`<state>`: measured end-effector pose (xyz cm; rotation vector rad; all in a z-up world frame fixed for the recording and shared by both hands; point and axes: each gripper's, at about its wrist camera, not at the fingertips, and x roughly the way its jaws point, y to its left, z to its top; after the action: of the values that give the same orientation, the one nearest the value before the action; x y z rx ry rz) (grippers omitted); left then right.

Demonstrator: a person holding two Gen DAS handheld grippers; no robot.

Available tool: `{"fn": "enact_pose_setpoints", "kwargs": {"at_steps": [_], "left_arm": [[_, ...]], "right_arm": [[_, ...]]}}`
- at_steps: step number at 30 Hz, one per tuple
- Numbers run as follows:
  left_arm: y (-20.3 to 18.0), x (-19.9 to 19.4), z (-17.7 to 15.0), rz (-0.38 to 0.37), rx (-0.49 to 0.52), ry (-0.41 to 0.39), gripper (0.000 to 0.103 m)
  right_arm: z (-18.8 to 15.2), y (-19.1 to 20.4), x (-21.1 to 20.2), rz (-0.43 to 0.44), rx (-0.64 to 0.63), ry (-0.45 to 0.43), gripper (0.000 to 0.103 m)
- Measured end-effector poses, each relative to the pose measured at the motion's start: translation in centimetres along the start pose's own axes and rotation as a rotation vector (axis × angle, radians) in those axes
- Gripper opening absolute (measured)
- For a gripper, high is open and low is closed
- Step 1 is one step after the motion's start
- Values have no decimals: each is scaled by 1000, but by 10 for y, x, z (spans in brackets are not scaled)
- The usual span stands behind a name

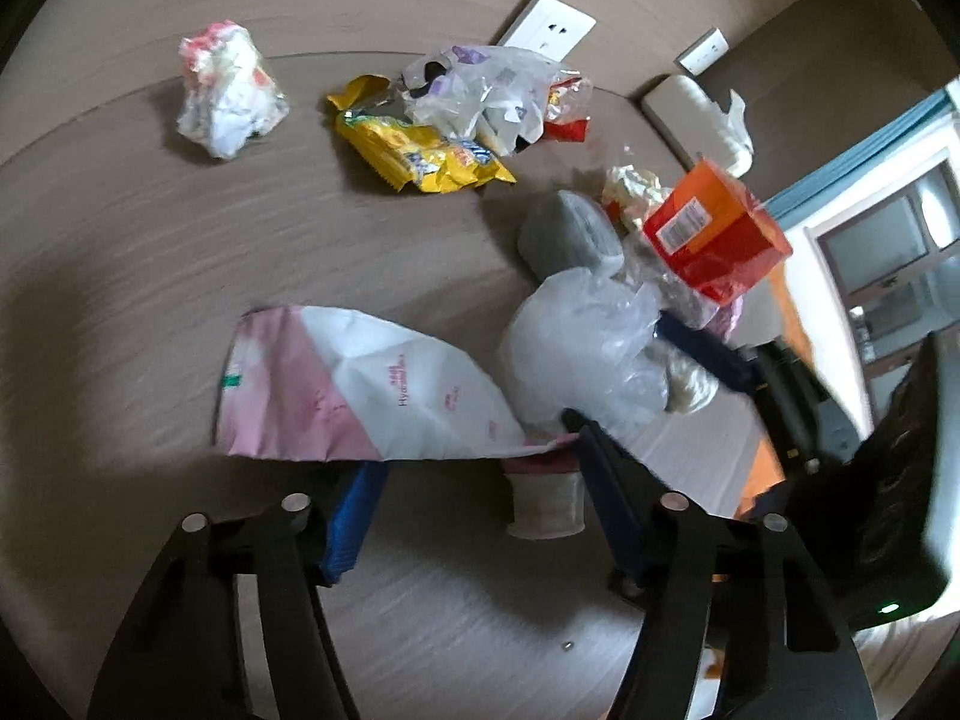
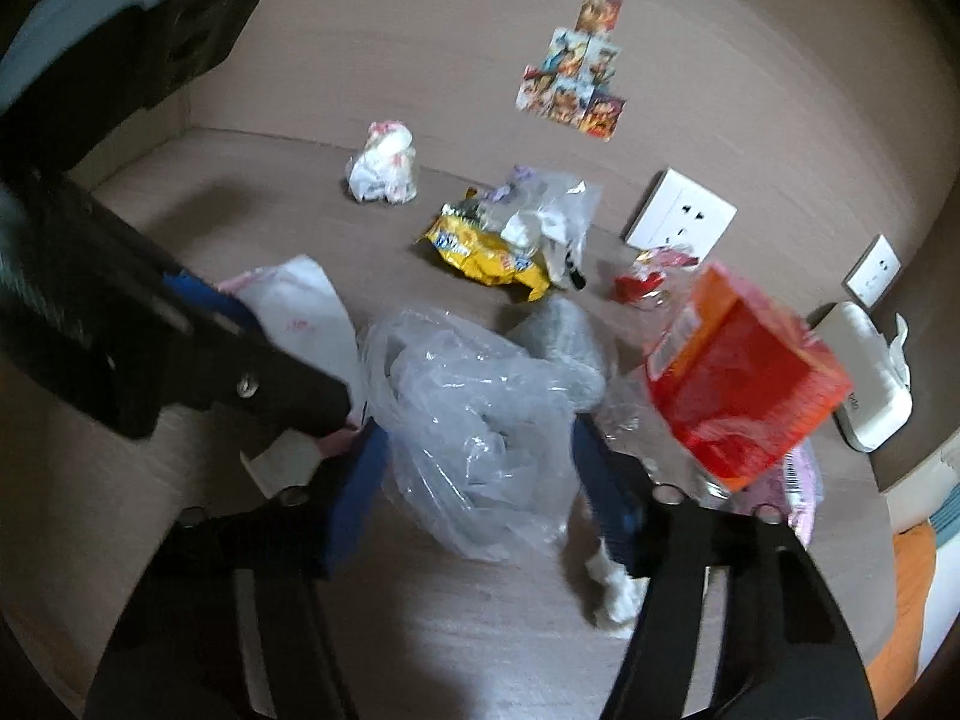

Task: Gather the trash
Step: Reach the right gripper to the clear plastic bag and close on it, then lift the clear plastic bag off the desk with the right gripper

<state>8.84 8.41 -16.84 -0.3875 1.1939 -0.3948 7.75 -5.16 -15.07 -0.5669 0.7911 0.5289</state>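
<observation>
Trash lies on a brown table. A pink-and-white flat pouch (image 1: 354,396) lies across my left gripper (image 1: 474,462), whose blue-padded jaws stand apart around it and a small pale cup (image 1: 546,504). My right gripper (image 2: 480,456) stands wide around a crumpled clear plastic bag (image 2: 474,420), which also shows in the left wrist view (image 1: 582,354). A red-orange box (image 2: 744,384) sits by the right finger. Further back lie a yellow snack bag (image 2: 486,252), a clear wrapper (image 2: 540,210) and a crumpled paper ball (image 2: 384,168).
A grey pouch (image 1: 564,234) and a red wrapper (image 2: 642,282) lie behind the bag. Wall sockets (image 2: 681,216) and stickers (image 2: 582,72) are on the back wall. A white tissue box (image 2: 870,384) stands at the right edge.
</observation>
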Motion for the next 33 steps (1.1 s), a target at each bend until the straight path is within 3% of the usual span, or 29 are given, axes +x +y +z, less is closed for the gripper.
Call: {"fn": "enact_pose_setpoints", "kwargs": {"at_steps": [2,4,9,16,17,20,25,28,31,33], "left_arm": [[2,1,6,-20,4,-3,52],[2,0,14,-58,7,-7,37],[-12,3,28,-58,85,-24,15],[-19,9,37,-62,130,12,17],[-22,10,38,-56,144,18,20],[-25,14,33,-31,198,55,43],[-21,27,37,-9,188,83,49],[-29,32,37,18,253,77,48],[-35,33,29,38,314,80,33],[-44,31,26,80,360,61,32]], "right_arm": [[1,0,6,15,11,12,52],[0,1,12,36,16,32,34],[2,-2,14,54,56,51,26],[2,-6,12,60,87,72,24],[2,-7,13,61,95,73,24],[2,-6,13,56,93,73,24],[2,-6,13,48,88,76,24],[-1,-8,11,40,90,78,23],[-1,-11,9,43,102,74,22],[0,-12,3,32,107,47,21]]}}
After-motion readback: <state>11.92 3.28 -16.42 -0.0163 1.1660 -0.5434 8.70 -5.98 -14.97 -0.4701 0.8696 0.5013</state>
